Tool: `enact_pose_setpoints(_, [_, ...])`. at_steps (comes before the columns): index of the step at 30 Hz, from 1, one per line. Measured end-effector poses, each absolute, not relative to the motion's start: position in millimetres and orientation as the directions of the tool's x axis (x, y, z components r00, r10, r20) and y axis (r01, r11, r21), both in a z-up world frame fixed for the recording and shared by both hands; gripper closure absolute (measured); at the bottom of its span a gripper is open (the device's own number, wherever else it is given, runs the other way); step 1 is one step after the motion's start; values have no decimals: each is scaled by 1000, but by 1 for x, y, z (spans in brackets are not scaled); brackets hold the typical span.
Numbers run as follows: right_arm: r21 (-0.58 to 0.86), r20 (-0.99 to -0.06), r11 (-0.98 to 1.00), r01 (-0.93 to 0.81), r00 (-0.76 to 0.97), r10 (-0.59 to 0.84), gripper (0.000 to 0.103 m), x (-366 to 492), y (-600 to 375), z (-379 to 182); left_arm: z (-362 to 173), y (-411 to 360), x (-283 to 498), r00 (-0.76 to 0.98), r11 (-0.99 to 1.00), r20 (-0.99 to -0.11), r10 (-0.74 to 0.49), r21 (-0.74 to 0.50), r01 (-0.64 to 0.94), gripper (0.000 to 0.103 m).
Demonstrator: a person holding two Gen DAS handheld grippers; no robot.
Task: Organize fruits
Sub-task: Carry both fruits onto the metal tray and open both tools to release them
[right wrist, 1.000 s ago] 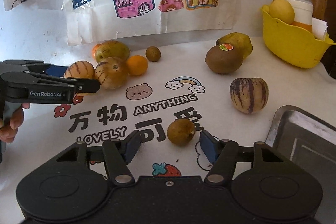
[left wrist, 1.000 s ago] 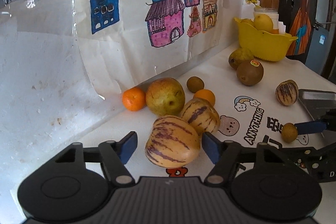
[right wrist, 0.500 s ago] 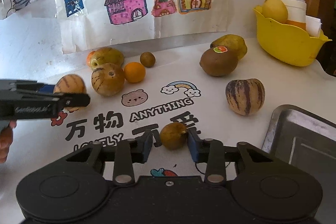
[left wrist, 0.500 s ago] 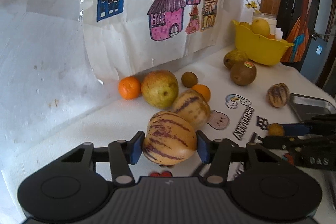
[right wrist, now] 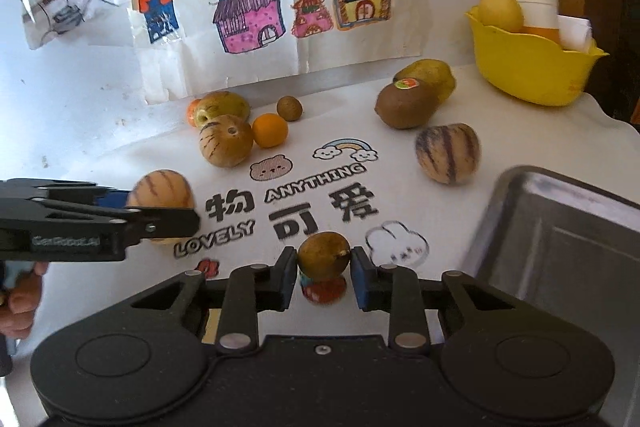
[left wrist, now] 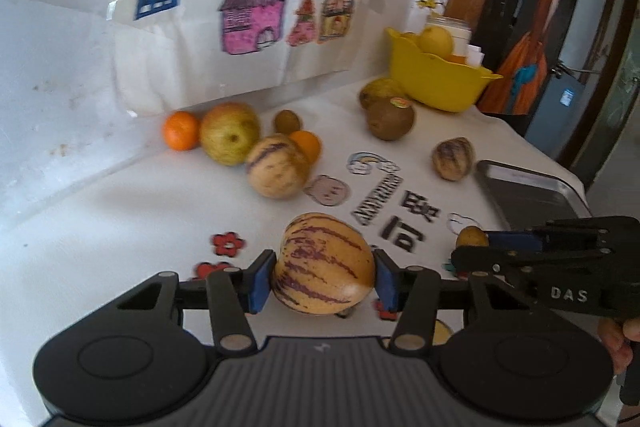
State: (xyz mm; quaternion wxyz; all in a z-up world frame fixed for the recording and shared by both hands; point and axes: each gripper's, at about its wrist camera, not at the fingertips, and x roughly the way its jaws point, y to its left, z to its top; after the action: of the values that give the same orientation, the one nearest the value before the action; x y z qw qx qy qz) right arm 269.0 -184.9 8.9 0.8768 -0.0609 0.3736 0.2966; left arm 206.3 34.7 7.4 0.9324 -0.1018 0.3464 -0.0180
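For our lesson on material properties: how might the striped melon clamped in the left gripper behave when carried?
The striped melon looks rounded and smooth, so it could slip or rotate between the left gripper's narrow pads. It overhangs them, suggesting noticeable weight. Set down, it probably rolls.

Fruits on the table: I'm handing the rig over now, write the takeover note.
Left hand-held gripper: shut on a striped melon.
Right hand-held gripper: shut on a small brown fruit.
Metal tray at right shows no fruit in view.
Yellow bowl at the back holds a yellow fruit.
Left on the cloth: two striped melons, two oranges, a pear, two kiwis and two others.
Next, probably: place both held fruits, then the rest.
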Motion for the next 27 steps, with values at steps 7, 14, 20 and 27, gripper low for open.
enact_pose_setpoints(7, [118, -636, 852, -511, 620, 459, 72, 239, -244, 36, 16, 0, 211, 765, 963, -618, -182, -269, 11, 47])
enact_pose_setpoints(14, [68, -595, 904, -422, 710, 376, 72, 229, -320, 43, 29, -55, 238, 785, 958, -574, -233, -272, 86, 47])
enact_pose_setpoints(20, [62, -535, 933, -355, 777, 331, 72, 237, -368, 37, 37, -97, 270, 785, 953, -552, -281, -256, 161, 47])
enact_pose_setpoints(27, [48, -537, 924, -380, 770, 345, 72, 285, -382, 28, 29, -140, 311, 761, 950, -569, -311, -217, 225, 47])
